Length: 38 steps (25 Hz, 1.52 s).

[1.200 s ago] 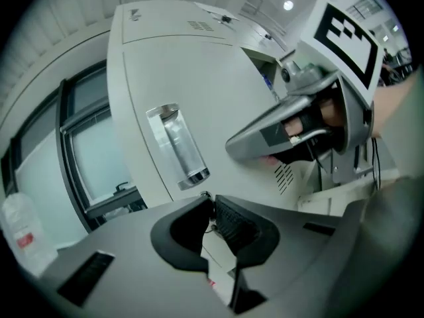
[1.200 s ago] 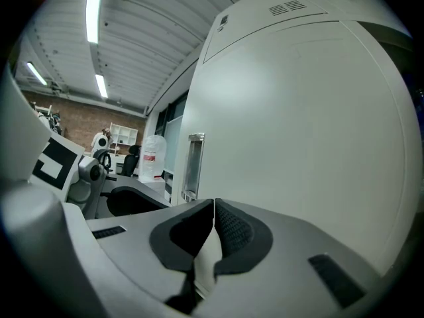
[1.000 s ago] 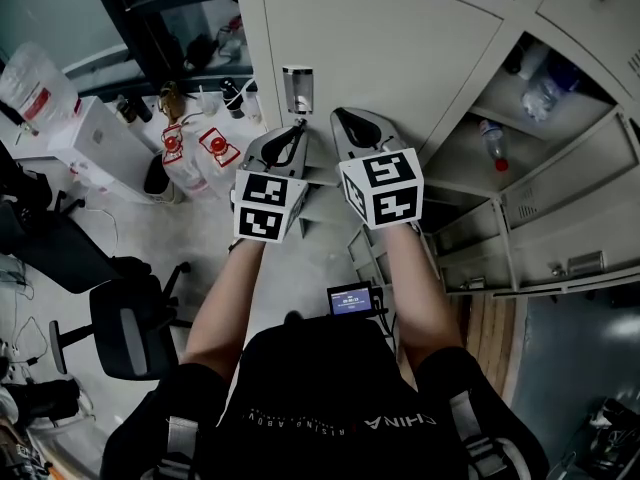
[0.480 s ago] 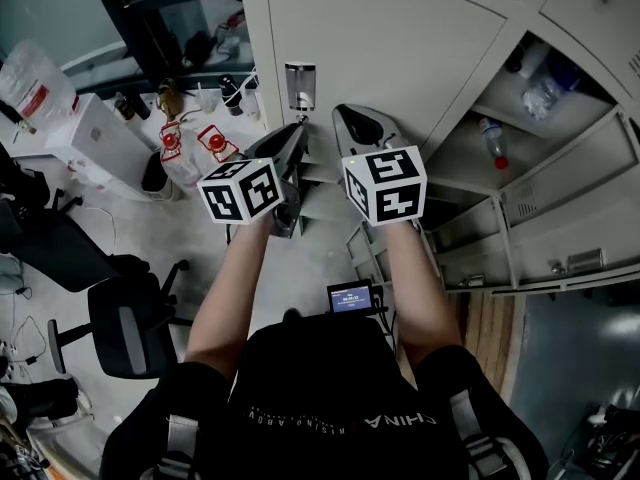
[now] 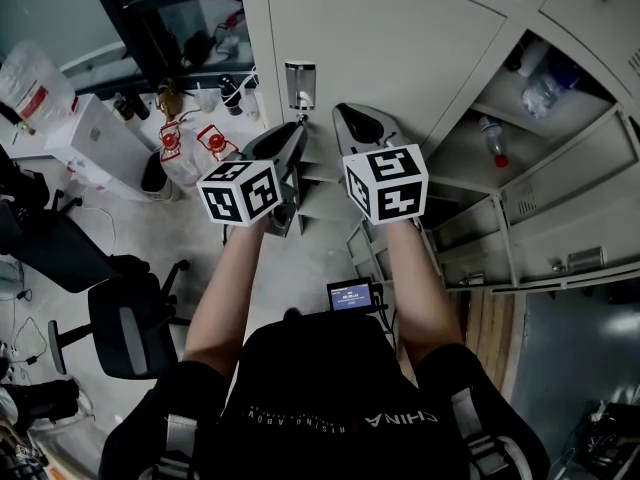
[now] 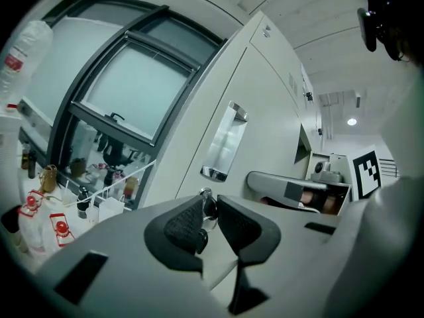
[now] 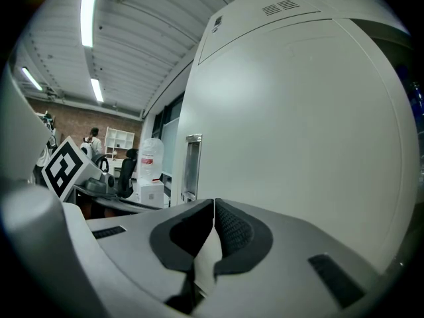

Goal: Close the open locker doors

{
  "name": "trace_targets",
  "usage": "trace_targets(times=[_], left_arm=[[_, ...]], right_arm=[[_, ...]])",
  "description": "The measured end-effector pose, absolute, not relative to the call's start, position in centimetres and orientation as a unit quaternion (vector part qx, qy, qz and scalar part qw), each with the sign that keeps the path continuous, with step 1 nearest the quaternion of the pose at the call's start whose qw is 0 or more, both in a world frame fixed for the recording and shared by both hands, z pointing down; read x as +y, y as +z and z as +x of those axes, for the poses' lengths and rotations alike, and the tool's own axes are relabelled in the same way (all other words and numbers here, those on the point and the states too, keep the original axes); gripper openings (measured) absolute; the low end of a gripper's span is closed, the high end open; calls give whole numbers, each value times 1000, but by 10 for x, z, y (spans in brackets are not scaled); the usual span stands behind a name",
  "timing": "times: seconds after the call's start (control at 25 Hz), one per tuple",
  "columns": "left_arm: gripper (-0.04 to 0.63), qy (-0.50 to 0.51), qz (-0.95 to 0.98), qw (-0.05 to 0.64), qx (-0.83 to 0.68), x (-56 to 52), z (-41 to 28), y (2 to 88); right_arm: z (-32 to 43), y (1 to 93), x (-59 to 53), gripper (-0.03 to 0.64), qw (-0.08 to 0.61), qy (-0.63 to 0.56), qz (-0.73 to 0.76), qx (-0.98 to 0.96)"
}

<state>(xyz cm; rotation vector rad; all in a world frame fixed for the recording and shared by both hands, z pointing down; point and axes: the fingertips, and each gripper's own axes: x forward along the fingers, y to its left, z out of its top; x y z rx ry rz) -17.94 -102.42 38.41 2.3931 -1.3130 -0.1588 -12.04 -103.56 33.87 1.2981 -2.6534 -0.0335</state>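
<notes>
A grey locker door (image 5: pixel 400 38) stands closed in front of me, with a metal handle recess (image 5: pixel 298 86) at its left edge. My left gripper (image 5: pixel 293 140) is at the lock just below that recess (image 6: pixel 225 141). Its jaws are opening, and the small key (image 6: pixel 207 205) in the lock sits between the pads with a little gap showing. My right gripper (image 5: pixel 352 120) is shut with nothing in it, its tips (image 7: pixel 213 227) close to the same door's flat face (image 7: pixel 298 144). To the right, locker compartments (image 5: pixel 520 168) stand open.
Inside the open compartments lie a bottle with a red cap (image 5: pixel 490 140) and another clear bottle (image 5: pixel 545 88). On the left are a black office chair (image 5: pixel 130 328), a white box (image 5: pixel 95 138) and bags with red marks (image 5: pixel 190 148). A small screen (image 5: pixel 350 296) hangs at the person's chest.
The left gripper has rolled about its own axis at the lock, so its marker cube shows other faces. Over the last half second it stays put. The right gripper has not moved.
</notes>
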Motion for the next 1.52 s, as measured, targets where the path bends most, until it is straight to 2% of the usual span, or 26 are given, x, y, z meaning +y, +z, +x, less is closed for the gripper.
trace_targets(times=[0.12,0.2,0.28,0.56,0.64,0.68,0.72,0.76,1.52], left_arm=[[71,-60,860,207,-463,-1024,-179,383],[148,-58,865,204,-454,-1020,-178,381],[186,-47,866,186,-461,-1016,-180,378],[187,31,850,17,-525,-1012,-191,346],[166,45,849,-15,-527,-1012,-187,339],[85,46,847,-23,-529,-1012,-187,336],[36,44,846,-24,-531,-1013,-187,335],[23,41,845,-21,-532,-1013,-187,336],[21,75,832,0,-550,-995,-159,369]], right_arm=[[-120,338,-1036,35,93,-10,437,-895],[-121,339,-1036,35,93,-10,435,-895],[-121,339,-1036,35,93,-10,434,-896],[-121,340,-1037,35,95,-16,432,-897],[-121,341,-1036,35,99,-19,433,-896],[-122,341,-1036,35,101,-21,434,-895],[-122,340,-1036,35,103,-22,434,-895],[-122,340,-1036,35,105,-23,435,-894],[-70,347,-1020,35,49,7,447,-893]])
